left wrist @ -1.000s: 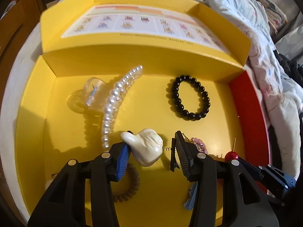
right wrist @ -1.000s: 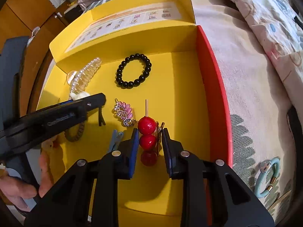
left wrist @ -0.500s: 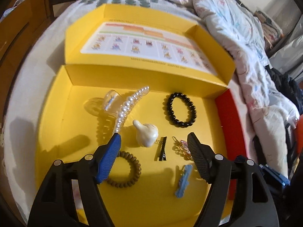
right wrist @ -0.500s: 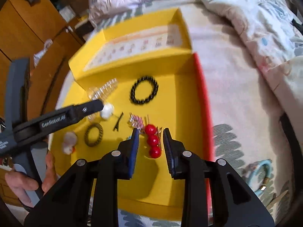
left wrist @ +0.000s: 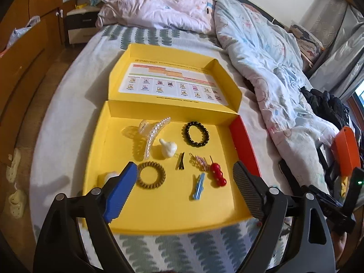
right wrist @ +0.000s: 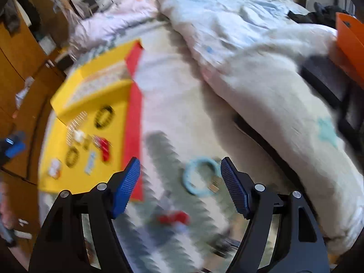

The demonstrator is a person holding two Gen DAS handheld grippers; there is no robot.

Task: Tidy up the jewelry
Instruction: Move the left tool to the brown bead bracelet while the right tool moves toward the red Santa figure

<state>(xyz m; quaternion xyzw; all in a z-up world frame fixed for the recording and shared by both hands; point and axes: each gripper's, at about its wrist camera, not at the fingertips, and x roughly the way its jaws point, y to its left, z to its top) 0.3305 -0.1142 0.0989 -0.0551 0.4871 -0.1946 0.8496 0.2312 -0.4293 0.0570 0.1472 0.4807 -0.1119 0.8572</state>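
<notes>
An open yellow box [left wrist: 97,150] lies on the bed with jewelry inside: a pearl hair claw [left wrist: 154,134], a black bead bracelet [left wrist: 195,134], a white clip [left wrist: 168,148], a brown coil tie [left wrist: 150,175], a blue clip [left wrist: 198,186] and a red bead clip [left wrist: 218,174]. My left gripper [left wrist: 185,187] hangs above the box's near half, its jaws opening with nothing between them. My right gripper [right wrist: 179,183] is over the bedsheet right of the box [right wrist: 59,173], jaws opening and empty, above a light blue bracelet [right wrist: 200,177]. A red item [right wrist: 174,218] lies blurred on the sheet below.
A rumpled quilt [left wrist: 261,52] covers the bed's right side. Wooden cabinets [left wrist: 25,52] stand to the left. An orange object [left wrist: 345,150] sits at the far right. The box lid [left wrist: 173,84] lies folded back with a printed sheet.
The left gripper let go of the white clip, opened and rose away from the box. The right gripper released the red bead clip, opened and swung right over the sheet.
</notes>
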